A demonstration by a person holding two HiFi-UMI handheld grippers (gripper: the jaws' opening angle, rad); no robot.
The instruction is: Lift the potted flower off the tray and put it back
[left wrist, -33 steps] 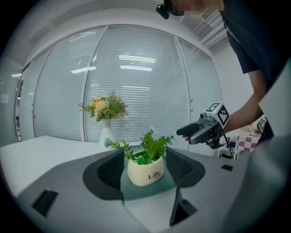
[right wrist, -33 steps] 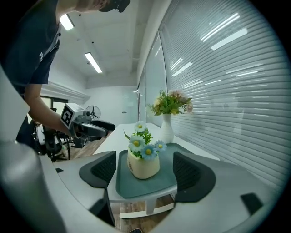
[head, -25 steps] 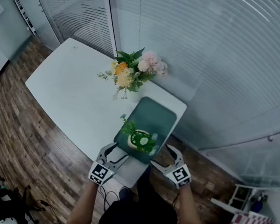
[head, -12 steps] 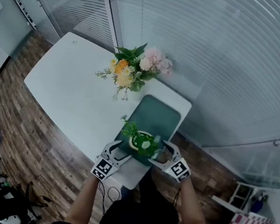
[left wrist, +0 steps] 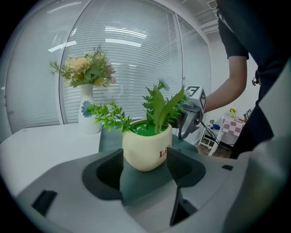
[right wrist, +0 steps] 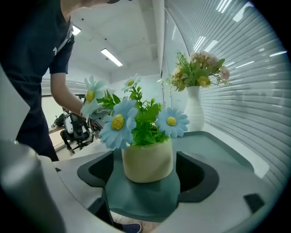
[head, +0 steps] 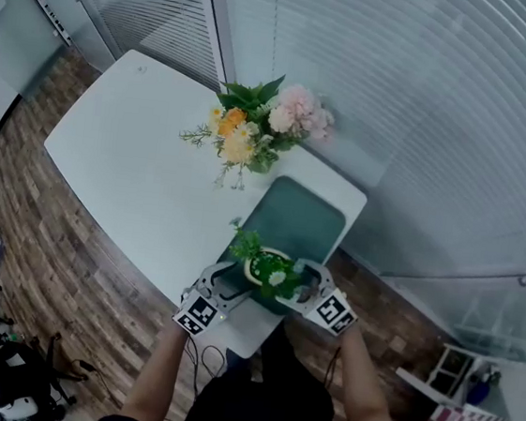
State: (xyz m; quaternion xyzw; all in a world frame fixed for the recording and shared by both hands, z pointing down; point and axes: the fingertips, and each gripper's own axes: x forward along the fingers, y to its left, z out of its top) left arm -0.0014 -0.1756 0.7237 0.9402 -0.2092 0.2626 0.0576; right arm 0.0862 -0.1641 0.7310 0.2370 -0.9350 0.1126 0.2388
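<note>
**A:** From above, where's the potted flower (head: 268, 270)?

**B:** On the near end of the green tray (head: 305, 214). The left gripper (head: 233, 284) and right gripper (head: 301, 287) flank it.

**A:** Left gripper view?

**B:** Jaws are wide, with the cream pot between them, untouched. It's likely light, with a smooth, slippery wall.

**A:** Right gripper view?

**B:** Jaws have just been opening and now stand wide. The pot sits between them, clear of both pads. I'd squeeze the stiff pot body below the floppy daisies, never the stems.
</note>
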